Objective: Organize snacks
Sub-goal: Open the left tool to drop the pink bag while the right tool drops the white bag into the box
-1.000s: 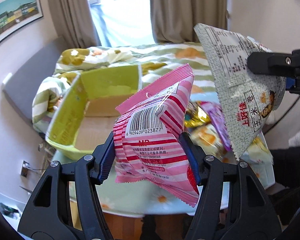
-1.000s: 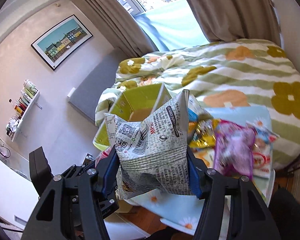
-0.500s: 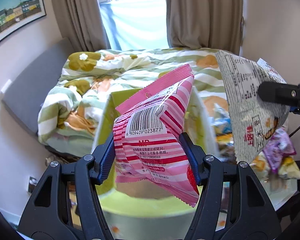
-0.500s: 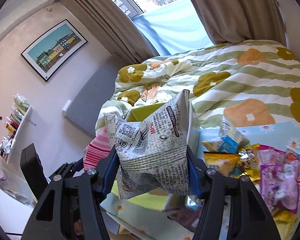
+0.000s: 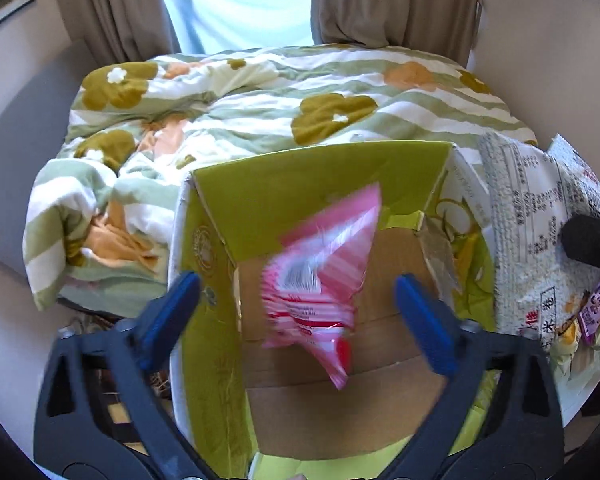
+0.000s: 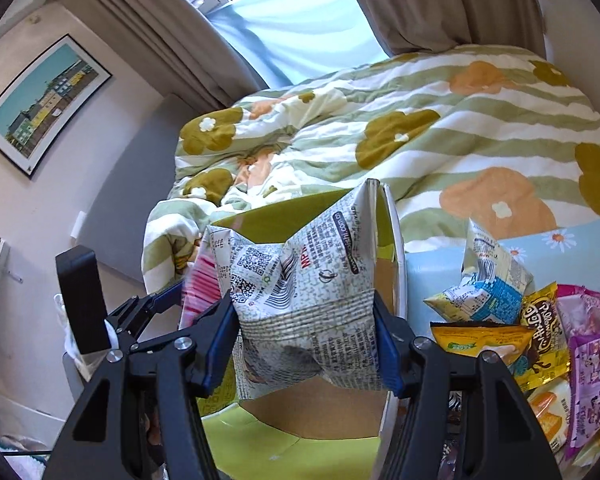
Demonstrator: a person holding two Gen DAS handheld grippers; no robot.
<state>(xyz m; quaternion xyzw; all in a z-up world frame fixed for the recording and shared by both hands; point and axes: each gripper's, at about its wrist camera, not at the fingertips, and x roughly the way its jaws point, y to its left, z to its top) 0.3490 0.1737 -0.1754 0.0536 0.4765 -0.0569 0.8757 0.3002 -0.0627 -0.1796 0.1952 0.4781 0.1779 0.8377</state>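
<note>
A green cardboard box (image 5: 268,196) with a brown floor stands open below my left gripper (image 5: 296,304). Its jaws are opening wide, and the pink striped snack packet (image 5: 320,276) hangs blurred between them, touching neither pad, over the box floor. My right gripper (image 6: 304,340) is shut on a white printed snack bag (image 6: 300,280), held above the same box (image 6: 284,216). That bag (image 5: 532,232) also shows at the right edge of the left wrist view. The pink packet (image 6: 202,292) peeks out left of the bag.
A pile of loose snack packets (image 6: 540,332) lies on the light blue flowered tablecloth (image 6: 432,272) right of the box. Behind the table is a bed with a green striped flowered duvet (image 5: 260,96), then curtains and a window. A framed picture (image 6: 40,100) hangs on the left wall.
Both grippers swung left from the snack pile to over the green box. The left jaws have sprung apart and let go of the pink packet, which is dropping. The right keeps its bag.
</note>
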